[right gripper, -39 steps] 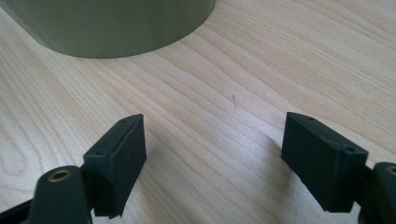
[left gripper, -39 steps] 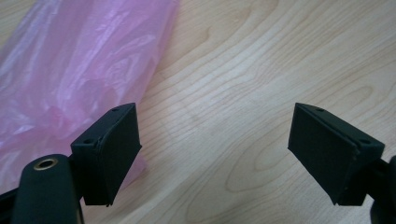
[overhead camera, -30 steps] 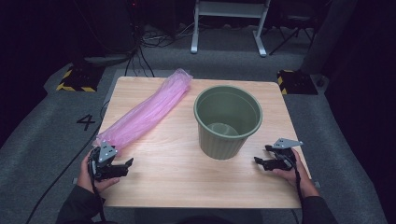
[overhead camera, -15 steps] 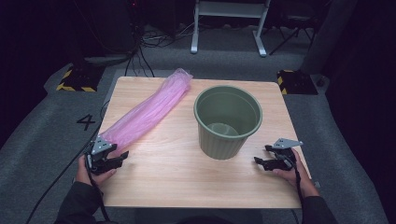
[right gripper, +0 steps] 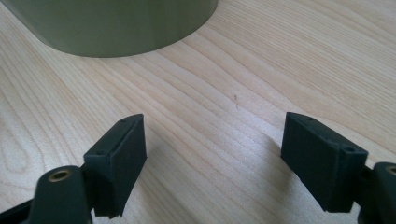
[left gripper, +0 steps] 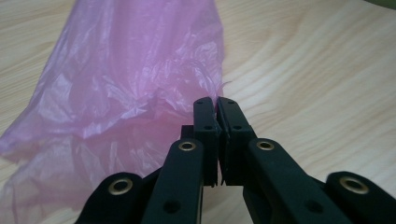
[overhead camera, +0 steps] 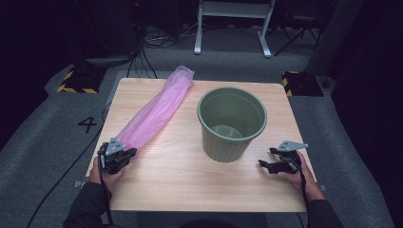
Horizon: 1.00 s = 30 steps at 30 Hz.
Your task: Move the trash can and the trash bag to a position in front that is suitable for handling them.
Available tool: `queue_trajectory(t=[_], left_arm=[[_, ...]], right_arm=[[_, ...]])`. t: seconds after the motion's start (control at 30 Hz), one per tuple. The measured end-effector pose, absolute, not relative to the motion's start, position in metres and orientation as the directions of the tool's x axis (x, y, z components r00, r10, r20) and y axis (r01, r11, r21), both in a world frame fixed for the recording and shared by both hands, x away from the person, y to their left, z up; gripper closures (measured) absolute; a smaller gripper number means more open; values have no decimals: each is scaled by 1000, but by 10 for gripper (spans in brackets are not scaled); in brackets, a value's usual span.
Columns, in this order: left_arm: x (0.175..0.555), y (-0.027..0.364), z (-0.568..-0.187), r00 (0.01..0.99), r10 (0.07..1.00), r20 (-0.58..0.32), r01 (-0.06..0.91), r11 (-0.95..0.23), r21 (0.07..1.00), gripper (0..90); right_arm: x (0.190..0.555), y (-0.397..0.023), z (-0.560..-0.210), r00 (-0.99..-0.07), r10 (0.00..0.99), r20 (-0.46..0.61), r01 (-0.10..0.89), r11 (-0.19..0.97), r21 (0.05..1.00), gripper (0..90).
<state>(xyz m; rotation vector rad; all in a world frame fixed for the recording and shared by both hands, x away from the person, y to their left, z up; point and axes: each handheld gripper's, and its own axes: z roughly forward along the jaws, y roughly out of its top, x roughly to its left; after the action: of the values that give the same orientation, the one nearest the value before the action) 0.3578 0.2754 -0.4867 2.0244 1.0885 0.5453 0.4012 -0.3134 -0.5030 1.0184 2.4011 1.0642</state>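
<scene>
I'm keeping my left gripper (overhead camera: 124, 155) near the front left corner of the table (overhead camera: 176, 190); its jaws have just been closing and are now pinching the near end of the pink plastic bag (overhead camera: 154, 112). The bag is lying diagonally along the left side, reaching toward the back edge. My right gripper (overhead camera: 266, 159) is resting near the front right edge with jaws spread wide, nothing between them. The green bucket (overhead camera: 232, 123) is standing upright mid-table, just beyond it.
</scene>
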Motion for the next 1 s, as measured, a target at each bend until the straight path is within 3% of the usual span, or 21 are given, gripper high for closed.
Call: queue_trajectory(t=[0.23, 0.5, 0.73, 0.87, 1.0], left_arm=[[350, 237, -484, 631, 776, -4, 486, -390, 782, 882], [342, 190, -486, 689, 723, 39, 457, -476, 751, 876], [339, 160, -486, 727, 683, 61, 422, -516, 745, 814], [339, 148, -487, 751, 659, 52, 412, -528, 743, 737], [334, 137, -484, 765, 642, 54, 407, -547, 731, 413]], right_arm=[[401, -313, -503, -694, 720, -5, 479, 468, 743, 222], [402, -313, -503, -695, 719, -5, 479, 468, 743, 222], [402, -313, -503, -694, 720, -6, 479, 468, 743, 221], [401, -313, -503, -692, 722, -6, 480, 467, 743, 222], [401, -313, -503, -692, 722, -7, 480, 467, 743, 222]])
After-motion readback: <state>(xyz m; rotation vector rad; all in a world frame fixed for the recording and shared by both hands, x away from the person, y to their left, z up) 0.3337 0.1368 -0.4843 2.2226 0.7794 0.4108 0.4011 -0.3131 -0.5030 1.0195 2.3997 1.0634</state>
